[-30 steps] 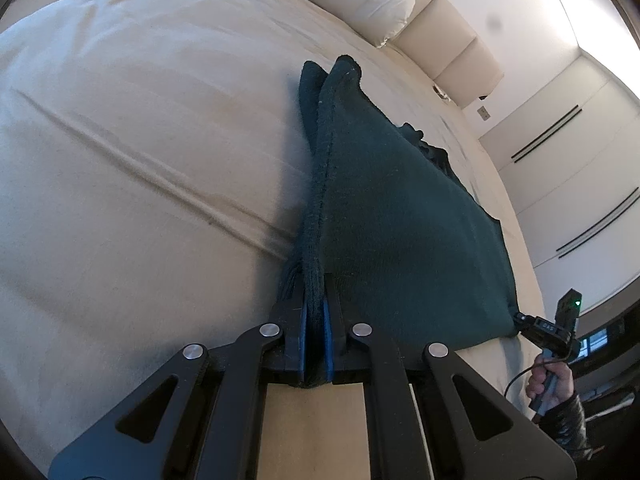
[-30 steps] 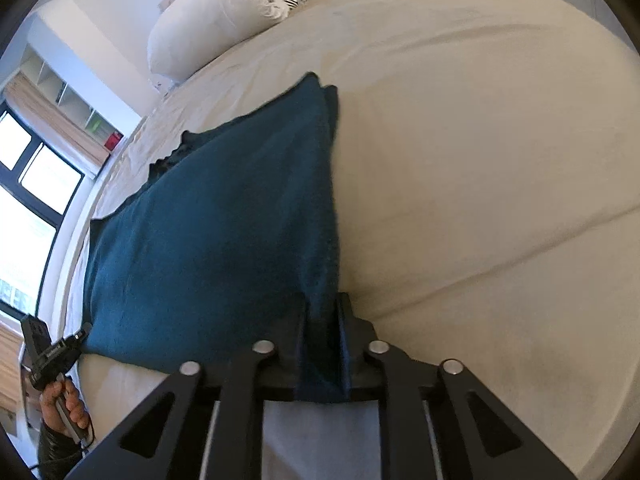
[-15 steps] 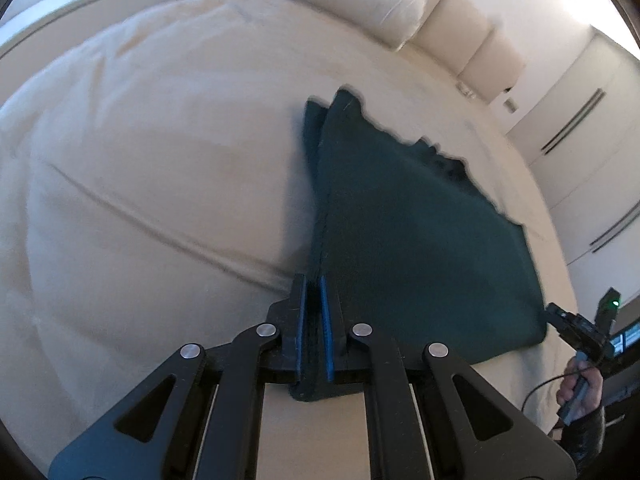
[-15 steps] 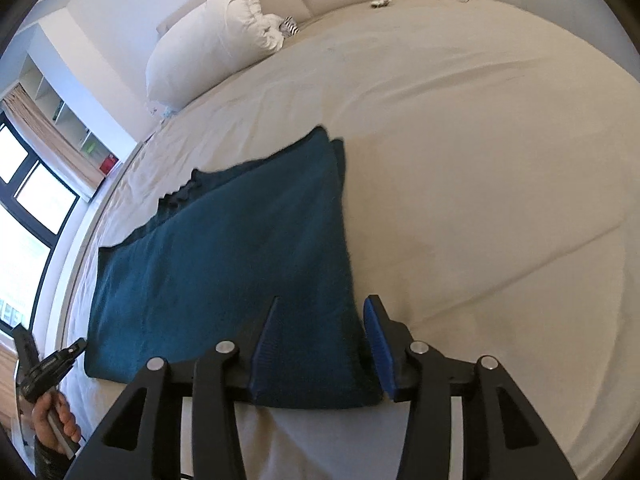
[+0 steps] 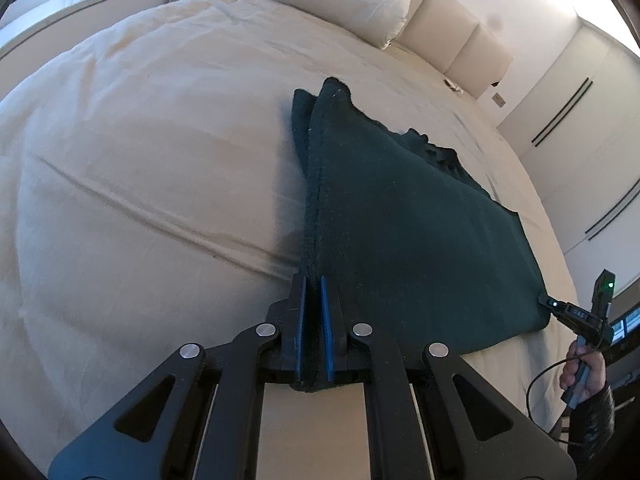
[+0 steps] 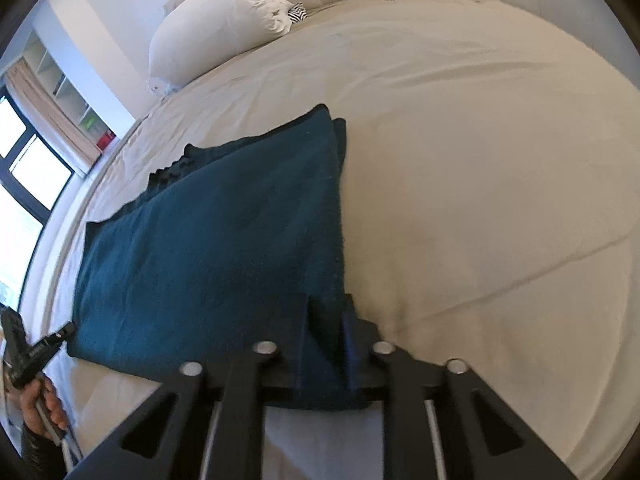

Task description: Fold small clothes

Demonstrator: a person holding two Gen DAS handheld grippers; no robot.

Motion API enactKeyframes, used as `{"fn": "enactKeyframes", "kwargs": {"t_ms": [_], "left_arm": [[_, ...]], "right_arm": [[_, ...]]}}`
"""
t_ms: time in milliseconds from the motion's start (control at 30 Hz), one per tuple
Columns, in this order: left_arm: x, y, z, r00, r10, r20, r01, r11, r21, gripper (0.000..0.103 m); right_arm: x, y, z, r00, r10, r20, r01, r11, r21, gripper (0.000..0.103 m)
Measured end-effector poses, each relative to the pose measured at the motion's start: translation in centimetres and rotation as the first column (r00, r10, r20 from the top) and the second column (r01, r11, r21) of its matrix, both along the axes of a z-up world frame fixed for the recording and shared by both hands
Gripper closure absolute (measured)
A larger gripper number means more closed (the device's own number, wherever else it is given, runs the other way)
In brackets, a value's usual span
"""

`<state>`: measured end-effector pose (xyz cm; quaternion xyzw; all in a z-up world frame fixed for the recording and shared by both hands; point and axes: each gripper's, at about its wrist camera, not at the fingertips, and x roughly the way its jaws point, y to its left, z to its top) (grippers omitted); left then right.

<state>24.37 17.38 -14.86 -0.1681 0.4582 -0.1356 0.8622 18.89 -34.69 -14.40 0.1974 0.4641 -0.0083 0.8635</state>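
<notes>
A dark teal cloth [image 5: 400, 216] lies folded on the cream bed. My left gripper [image 5: 313, 304] is shut on the near corner of its left edge. In the right wrist view the cloth [image 6: 224, 232] spreads to the left, and my right gripper [image 6: 326, 312] straddles its near right corner with a narrow gap between the fingers; the cloth lies flat between them. The other gripper shows at each view's far side, the right one in the left wrist view [image 5: 576, 316] and the left one in the right wrist view [image 6: 36, 348].
The bed [image 5: 140, 160] is wide and cream with shallow creases. A white pillow [image 6: 216, 28] and padded headboard [image 5: 452, 48] lie at the far end. Windows and shelves stand at the left in the right wrist view [image 6: 28, 148]. Wardrobe doors [image 5: 580, 120] line the right wall.
The right gripper let go of the cloth corner and opened wide, then narrowed around that corner again. The left gripper kept its hold as its end of the cloth came down onto the bed.
</notes>
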Motion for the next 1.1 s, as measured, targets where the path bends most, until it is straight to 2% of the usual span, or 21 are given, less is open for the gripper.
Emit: {"fn": "enactKeyframes", "kwargs": {"t_ms": [167,433,633,800,933,1100], "left_arm": [[-0.3,0.0,0.1,1.0,-0.014,0.01,0.014,1.0,0.007,0.098],[-1.2,0.3,0.8,0.999,-0.027,0.02,0.027,1.0,0.002,0.099],[-1.0,1.1,-0.1,1.0,-0.01,-0.001,0.01,1.0,-0.008,0.099],[-1.2,1.2,-0.6,1.0,-0.009,-0.005,0.008,1.0,-0.014,0.099],[-1.5,1.4,-1.2,1.0,0.0,-0.014,-0.001,1.0,-0.022,0.099],[-1.5,1.4,-1.6,1.0,0.005,-0.017,-0.005,1.0,-0.021,0.099]], "right_arm": [[-0.4,0.1,0.7,1.0,0.01,0.027,-0.01,1.0,-0.014,0.092],[-1.1,-0.8,1.0,0.999,-0.006,0.039,0.003,0.998,0.069,0.093],[-1.8,-0.6,0.2,1.0,0.005,0.012,-0.006,0.998,0.057,0.095],[-2.1,-1.7,-0.8,0.999,-0.034,-0.003,0.034,0.995,0.093,0.097],[-1.7,-1.1,-1.0,1.0,-0.018,-0.009,0.018,0.999,0.051,0.097],[-1.6,-1.1,-2.0,1.0,-0.017,-0.024,0.019,0.998,0.058,0.096]]}}
